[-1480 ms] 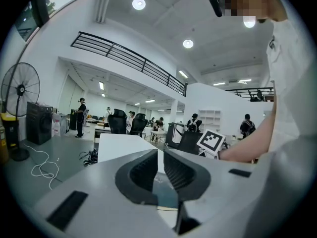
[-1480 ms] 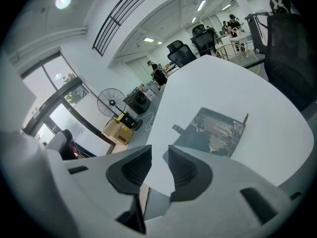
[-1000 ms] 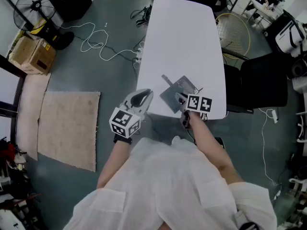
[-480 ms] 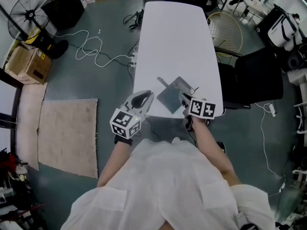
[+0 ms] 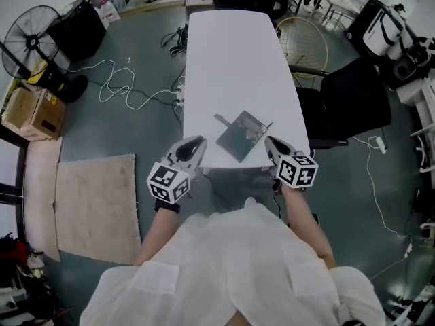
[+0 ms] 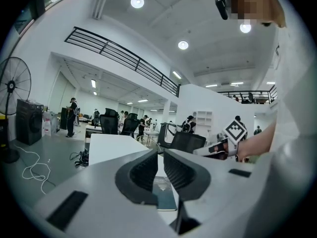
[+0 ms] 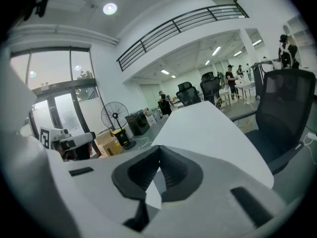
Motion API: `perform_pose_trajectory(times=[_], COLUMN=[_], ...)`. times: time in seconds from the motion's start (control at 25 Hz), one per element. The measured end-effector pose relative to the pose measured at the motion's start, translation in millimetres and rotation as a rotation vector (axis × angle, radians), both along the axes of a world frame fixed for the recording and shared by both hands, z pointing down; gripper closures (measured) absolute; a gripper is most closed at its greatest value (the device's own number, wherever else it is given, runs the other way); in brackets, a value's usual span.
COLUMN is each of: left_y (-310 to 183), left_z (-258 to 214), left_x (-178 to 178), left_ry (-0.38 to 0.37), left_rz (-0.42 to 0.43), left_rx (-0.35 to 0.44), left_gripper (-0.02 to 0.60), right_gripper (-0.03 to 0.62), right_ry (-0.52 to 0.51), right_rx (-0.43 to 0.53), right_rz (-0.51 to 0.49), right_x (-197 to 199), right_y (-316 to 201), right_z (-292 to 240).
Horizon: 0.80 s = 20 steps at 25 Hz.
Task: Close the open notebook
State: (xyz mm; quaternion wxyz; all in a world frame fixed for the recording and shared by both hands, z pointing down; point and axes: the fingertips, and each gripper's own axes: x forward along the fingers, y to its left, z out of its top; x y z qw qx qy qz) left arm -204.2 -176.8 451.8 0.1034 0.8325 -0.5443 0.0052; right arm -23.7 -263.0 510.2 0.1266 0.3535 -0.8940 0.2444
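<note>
A dark-covered notebook lies flat with its cover down near the front edge of the long white table; a thin strip sticks out at its far left corner. The left gripper view shows the notebook just beyond the jaws. My left gripper hovers at the table's front edge left of the notebook, jaws together and empty. My right gripper hangs to the notebook's right, clear of it, jaws shut on nothing. Each gripper view shows the other gripper: the right gripper and the left gripper.
A black office chair stands close to the table's right side, with a wire basket behind it. On the floor to the left are a rug, loose cables, a cardboard box and a fan.
My right gripper has let go of the notebook's raised cover, pulled back to the right and lifted, and its jaws have closed. The cover now lies flat. The left gripper has barely moved.
</note>
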Motion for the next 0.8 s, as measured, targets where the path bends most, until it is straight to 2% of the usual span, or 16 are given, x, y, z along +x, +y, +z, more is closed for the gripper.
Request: perform_pose_trajectory(times=[0.4, 0.8], left_y=[33, 59], left_z=[-2, -28], left_x=[-29, -50], left_ry=[-0.017, -0.019], left_rz=[-0.016, -0.025], left_rx=[-0.003, 0.08], left_gripper=[0.546, 0.548], right_gripper=[0.591, 0.592], right_ry=[-0.034, 0.056], right_rx=[0.288, 0.392], right_rz=[0.008, 0.035], right_x=[13, 13], right_y=[46, 73], right_z=[-61, -73])
